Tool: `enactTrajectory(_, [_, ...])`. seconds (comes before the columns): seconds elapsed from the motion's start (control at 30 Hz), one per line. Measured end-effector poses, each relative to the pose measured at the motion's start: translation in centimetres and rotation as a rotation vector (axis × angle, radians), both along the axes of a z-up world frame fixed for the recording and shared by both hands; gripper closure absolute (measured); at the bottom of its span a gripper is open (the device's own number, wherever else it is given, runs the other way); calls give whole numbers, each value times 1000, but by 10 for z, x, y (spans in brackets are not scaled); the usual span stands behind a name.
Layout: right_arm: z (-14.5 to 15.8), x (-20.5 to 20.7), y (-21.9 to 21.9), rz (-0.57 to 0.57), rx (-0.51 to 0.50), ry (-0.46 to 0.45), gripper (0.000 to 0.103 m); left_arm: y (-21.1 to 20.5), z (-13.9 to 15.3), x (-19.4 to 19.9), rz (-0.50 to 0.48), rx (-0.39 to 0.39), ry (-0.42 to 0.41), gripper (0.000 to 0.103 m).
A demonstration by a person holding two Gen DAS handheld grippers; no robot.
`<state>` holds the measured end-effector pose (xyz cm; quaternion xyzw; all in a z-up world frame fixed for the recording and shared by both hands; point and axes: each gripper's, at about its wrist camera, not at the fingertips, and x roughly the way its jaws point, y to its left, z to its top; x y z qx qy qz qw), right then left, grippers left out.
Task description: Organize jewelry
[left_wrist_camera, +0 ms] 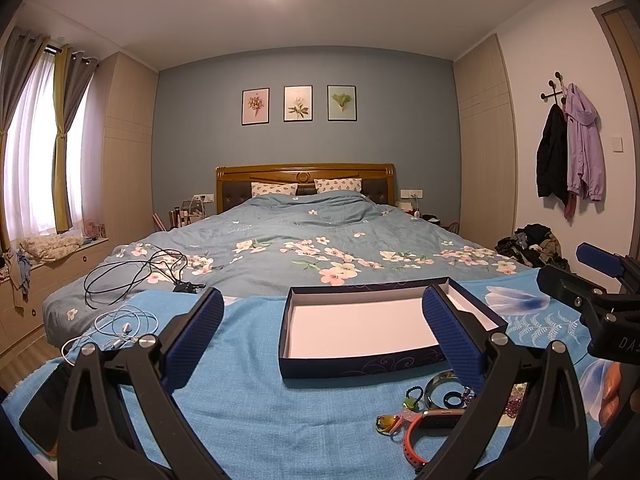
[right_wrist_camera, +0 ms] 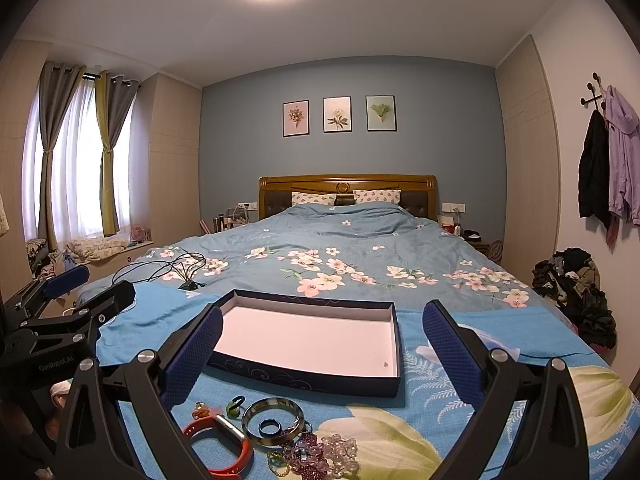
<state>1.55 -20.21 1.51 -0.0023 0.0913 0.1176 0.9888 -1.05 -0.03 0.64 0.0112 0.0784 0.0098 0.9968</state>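
An open dark blue box (left_wrist_camera: 360, 368) with a white floor lies empty on a light blue flowered cloth (left_wrist_camera: 248, 400) at the foot of the bed. In front of it sits a small pile of jewelry (right_wrist_camera: 280, 432): a grey bangle (right_wrist_camera: 250, 410), a dark blue ring (right_wrist_camera: 270, 426), an orange-red band (right_wrist_camera: 224, 468) and purple beads (right_wrist_camera: 320, 454). My left gripper (left_wrist_camera: 322, 328) hovers open, left of the pile and before the box. My right gripper (right_wrist_camera: 322, 344) is open too, just behind the pile, with nothing between its fingers. Each gripper shows at the edge of the other's view.
Black cables (left_wrist_camera: 136, 276) and white earphones (left_wrist_camera: 124, 326) lie on the bed to the left, and a dark phone (left_wrist_camera: 44, 412) rests near the left edge. A heap of clothes (right_wrist_camera: 572, 280) sits on the floor at the right.
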Motion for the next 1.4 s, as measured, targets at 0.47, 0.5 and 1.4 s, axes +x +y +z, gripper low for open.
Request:
enactTrajectory(0.47, [0, -1, -3, -1, 10, 3, 6, -1, 0, -1, 1, 1, -1, 5])
enactTrajectory(0.5, [0, -1, -3, 0, 10, 4, 6, -1, 0, -1, 2, 2, -2, 5])
enactTrajectory(1.4, [0, -2, -2, -3, 12, 6, 6, -1, -1, 0, 3, 3, -2, 5])
